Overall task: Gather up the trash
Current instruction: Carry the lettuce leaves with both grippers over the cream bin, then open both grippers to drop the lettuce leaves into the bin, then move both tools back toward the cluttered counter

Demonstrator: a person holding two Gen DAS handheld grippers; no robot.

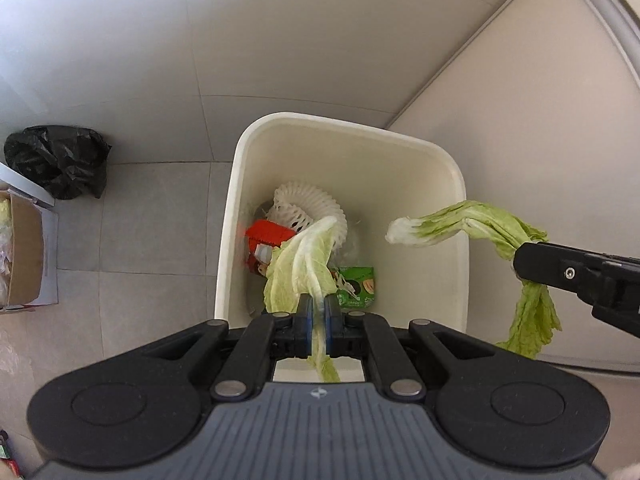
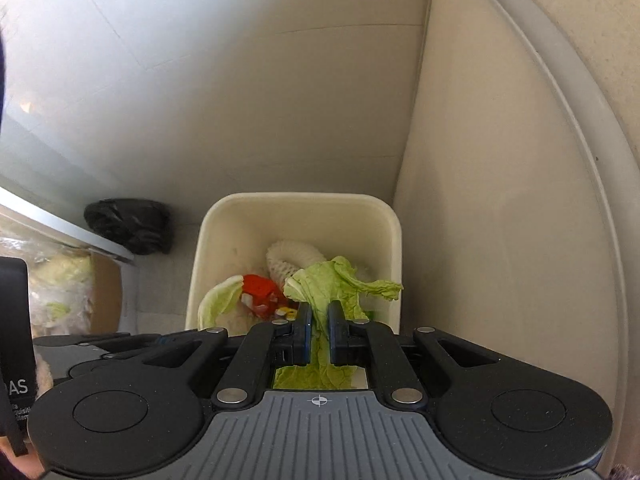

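Observation:
A cream bin [image 1: 456, 184] stands on the floor in a corner and shows in both views [image 2: 394, 216]. Inside lie white foam netting [image 1: 308, 204], a red wrapper [image 1: 266, 234] and a green carton [image 1: 358, 286]. My left gripper [image 1: 319, 304] is shut on a cabbage leaf [image 1: 304, 264] held above the bin's opening. My right gripper [image 2: 319, 310] is shut on another cabbage leaf [image 2: 328, 280] over the bin's right side. That leaf [image 1: 460, 222] and the right gripper's finger [image 1: 560, 270] show at the right of the left wrist view.
A black plastic bag [image 1: 60, 160] lies on the floor left of the bin. A cardboard box [image 1: 24, 256] with cabbage scraps stands at the far left. Walls close in behind and to the right of the bin.

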